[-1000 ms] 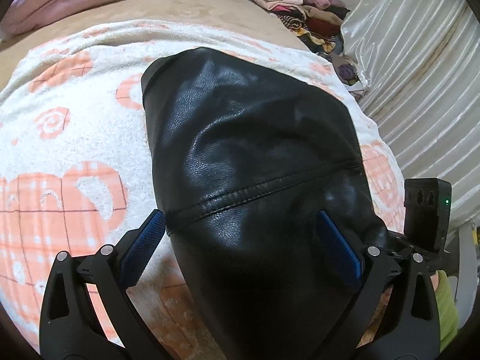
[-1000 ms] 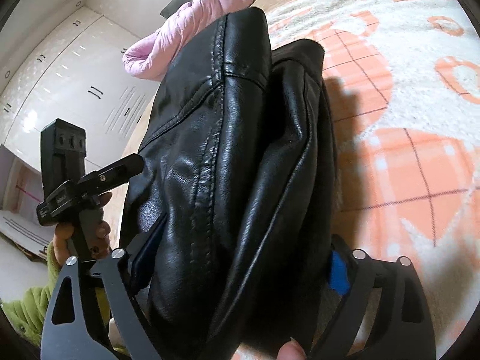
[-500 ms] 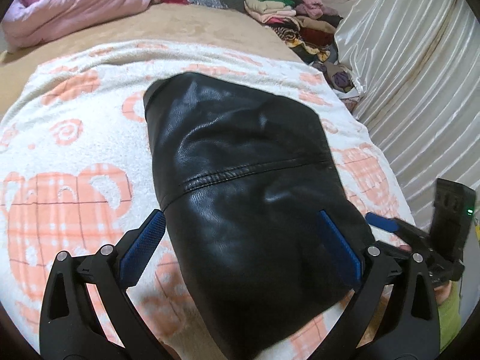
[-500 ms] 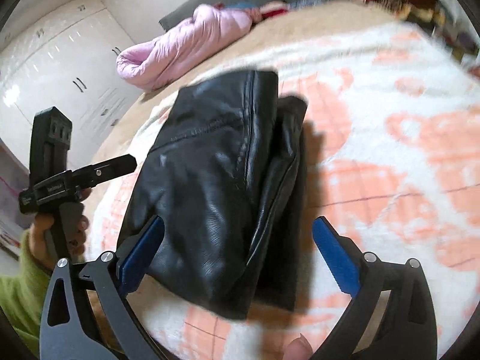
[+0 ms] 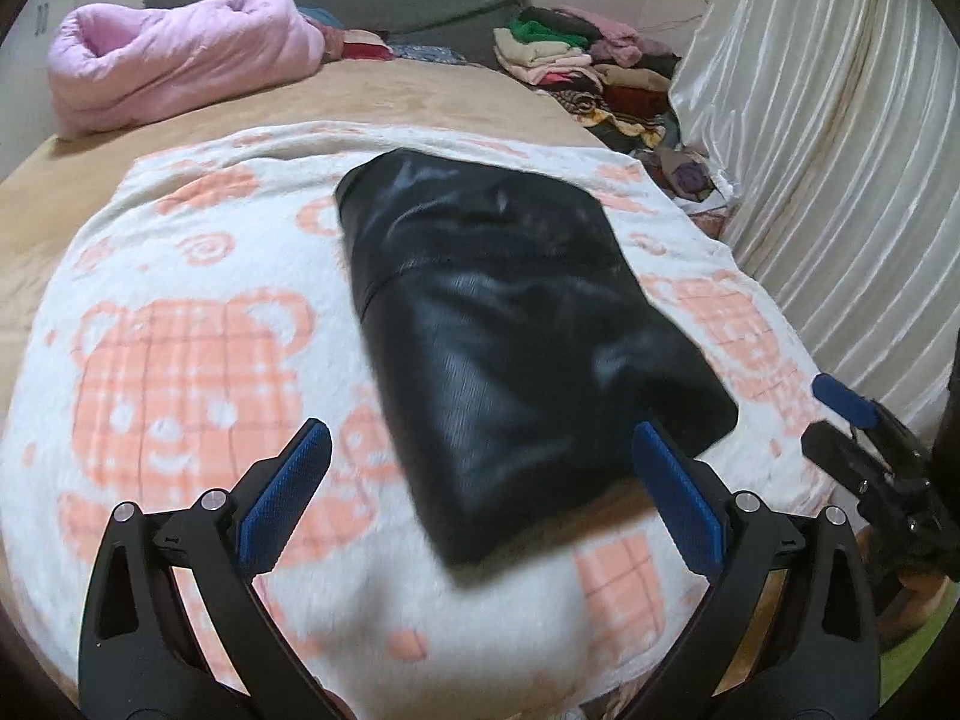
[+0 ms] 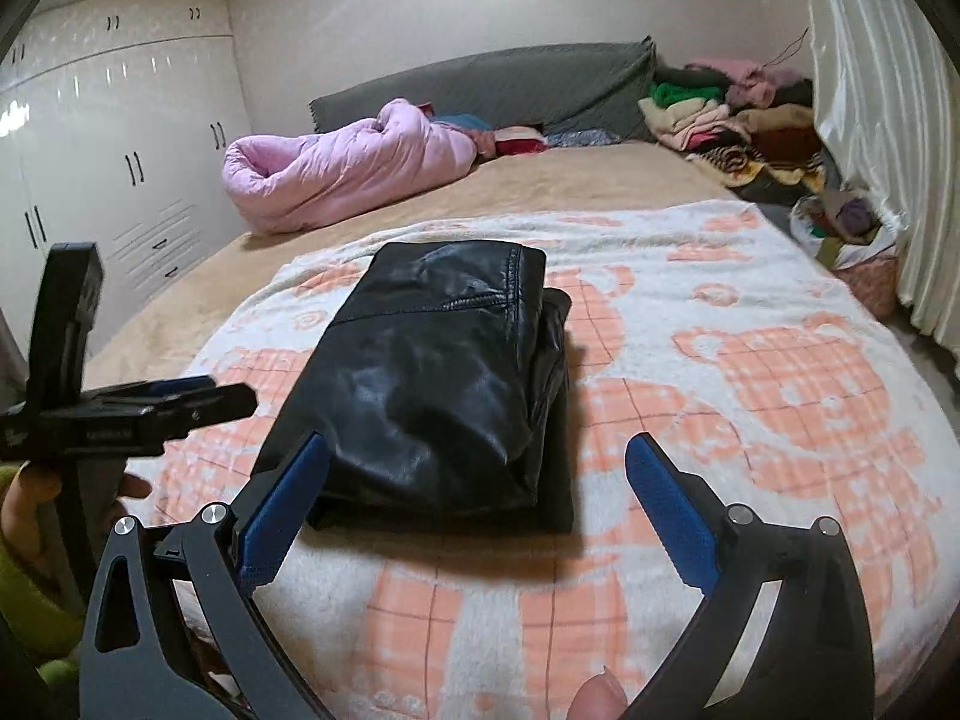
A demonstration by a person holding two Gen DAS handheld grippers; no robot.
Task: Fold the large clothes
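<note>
Bedroom, with a bear-print blanket point(image 6: 750, 360) covering the bed. Left gripper point(image 5: 480, 480) tilts downward, jaws wide apart, empty. Ahead of both grippers lies the folded black leather jacket point(image 6: 432, 372), untouched. Right gripper point(image 6: 477, 483) likewise spread wide, holding nothing.

No legible text in either view.
Left gripper point(image 6: 150, 414), seen from right wrist cam, has small pale print on its black side bar, too blurred to read. No labels, brands, nos. or signs readable elsewhere; blanket point(image 5: 180, 360) shows only bear & swirl pattern, no lettering.
</note>
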